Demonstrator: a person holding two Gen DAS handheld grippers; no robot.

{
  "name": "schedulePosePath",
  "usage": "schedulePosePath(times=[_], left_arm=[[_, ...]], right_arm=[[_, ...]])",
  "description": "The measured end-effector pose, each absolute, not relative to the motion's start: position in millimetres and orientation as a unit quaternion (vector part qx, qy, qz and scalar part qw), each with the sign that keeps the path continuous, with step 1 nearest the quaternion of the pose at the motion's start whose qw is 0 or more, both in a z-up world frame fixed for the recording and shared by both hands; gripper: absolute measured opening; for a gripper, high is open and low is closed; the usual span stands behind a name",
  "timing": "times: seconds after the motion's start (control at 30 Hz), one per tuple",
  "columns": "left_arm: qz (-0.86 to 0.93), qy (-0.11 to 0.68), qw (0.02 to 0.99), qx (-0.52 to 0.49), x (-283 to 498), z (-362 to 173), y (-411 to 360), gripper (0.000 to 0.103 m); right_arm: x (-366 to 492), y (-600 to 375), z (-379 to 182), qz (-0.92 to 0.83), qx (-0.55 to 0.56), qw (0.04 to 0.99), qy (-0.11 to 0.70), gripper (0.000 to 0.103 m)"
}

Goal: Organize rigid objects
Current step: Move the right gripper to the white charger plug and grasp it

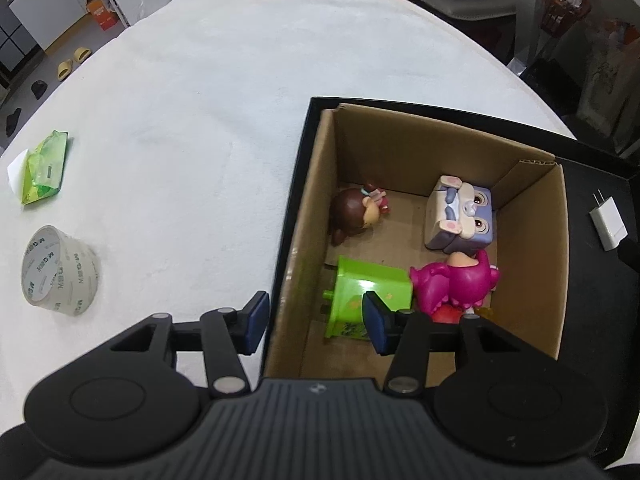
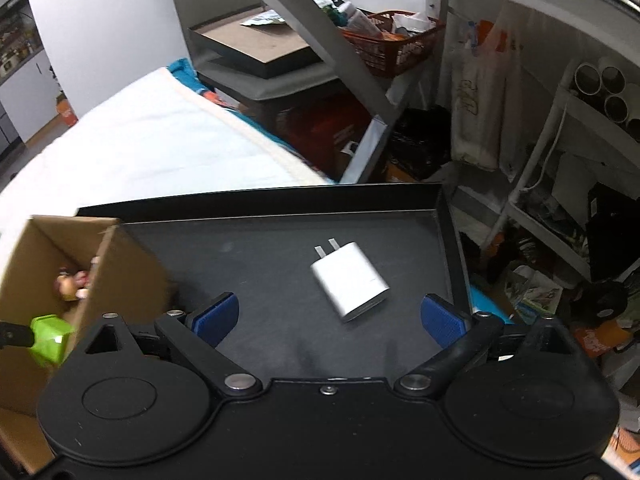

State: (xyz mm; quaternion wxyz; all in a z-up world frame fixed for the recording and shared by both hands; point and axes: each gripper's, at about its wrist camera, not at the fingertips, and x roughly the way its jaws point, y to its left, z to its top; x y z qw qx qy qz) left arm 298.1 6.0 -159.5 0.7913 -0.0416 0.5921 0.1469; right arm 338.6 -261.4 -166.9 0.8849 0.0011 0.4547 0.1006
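Only the left wrist view showed us the inside of the cardboard box: a brown-haired doll at its far left, a lilac cube toy at its far right, a magenta figure near right, and a green block near left. It also showed a tape roll and a green packet lying well apart on the white tablecloth, left of the box.

Only the right wrist view gave us the whole black tray with the white charger lying flat on it, right of the box.

Our left gripper hung spread over the box's near left wall, one finger outside, one above the green block, gripping nothing. Our right gripper hovered wide apart above the tray, just near of the charger.
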Motion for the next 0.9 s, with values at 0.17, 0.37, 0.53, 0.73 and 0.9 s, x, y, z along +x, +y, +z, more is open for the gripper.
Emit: schedulePosePath(times=[0.17, 0.37, 0.53, 0.73, 0.9], left_arm=[[0.167, 0.597, 0.784, -0.02, 305.5, -163.9, -6.2, 0.054], [0.185, 0.602, 0.777, -0.011, 310.1, -167.7, -13.5, 0.058], [0.191, 0.604, 0.774, -0.014, 311.3, -167.2, -14.8, 0.059], [0.195, 0.603, 0.773, -0.017, 310.4, -165.8, -15.9, 0.059], [0.194, 0.602, 0.775, -0.015, 309.9, -165.3, -17.3, 0.059]], right_arm=[[355.0, -268.1, -180.3, 0.099, -0.01, 0.884, 0.456, 0.098], [372.4, -262.9, -198.0, 0.098, -0.056, 0.884, 0.454, 0.094], [380.5, -256.5, -207.9, 0.116, -0.082, 0.869, 0.474, 0.037], [371.6, -265.1, -205.8, 0.116, -0.049, 0.866, 0.483, 0.036], [360.5, -272.7, -200.5, 0.112, -0.027, 0.865, 0.489, 0.036]])
